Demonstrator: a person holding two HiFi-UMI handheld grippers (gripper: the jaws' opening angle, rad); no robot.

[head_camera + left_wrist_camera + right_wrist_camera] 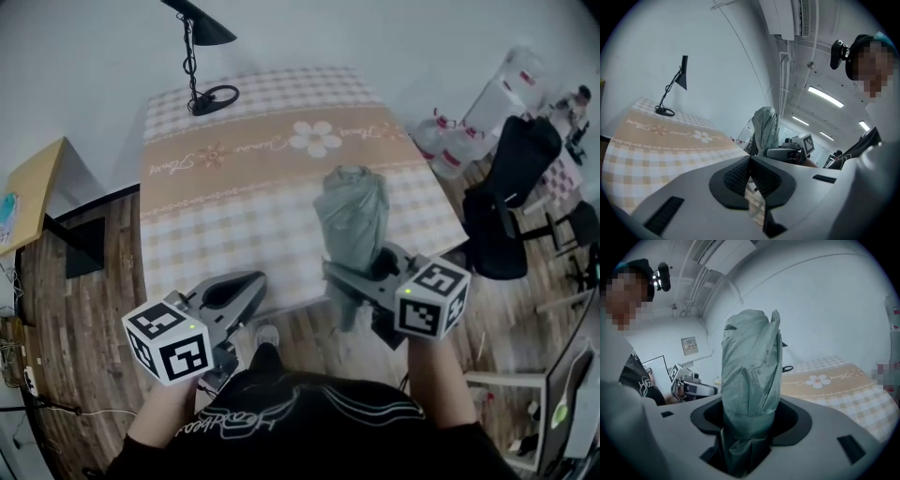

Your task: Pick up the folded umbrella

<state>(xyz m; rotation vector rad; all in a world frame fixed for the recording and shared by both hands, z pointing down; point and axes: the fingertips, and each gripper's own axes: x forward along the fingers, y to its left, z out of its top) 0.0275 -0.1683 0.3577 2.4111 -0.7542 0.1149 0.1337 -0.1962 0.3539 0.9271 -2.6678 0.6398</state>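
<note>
The folded umbrella [352,216] is a grey-green bundle of cloth standing upright, held above the near edge of the table. My right gripper [352,281] is shut on its lower part. In the right gripper view the umbrella [750,376] rises out from between the jaws of the right gripper [747,427] and fills the middle of the picture. My left gripper [246,286] is lower left of it, apart from the umbrella, with its jaws together and nothing in them. The left gripper view shows the left gripper [750,171] with its pads closed, and the umbrella [765,129] beyond it.
The table [234,206] has a checked cloth with flower prints. A black desk lamp [202,56] stands at its far left corner. A black office chair [506,206] and large water bottles [450,145] are to the right, a wooden side table [33,192] to the left.
</note>
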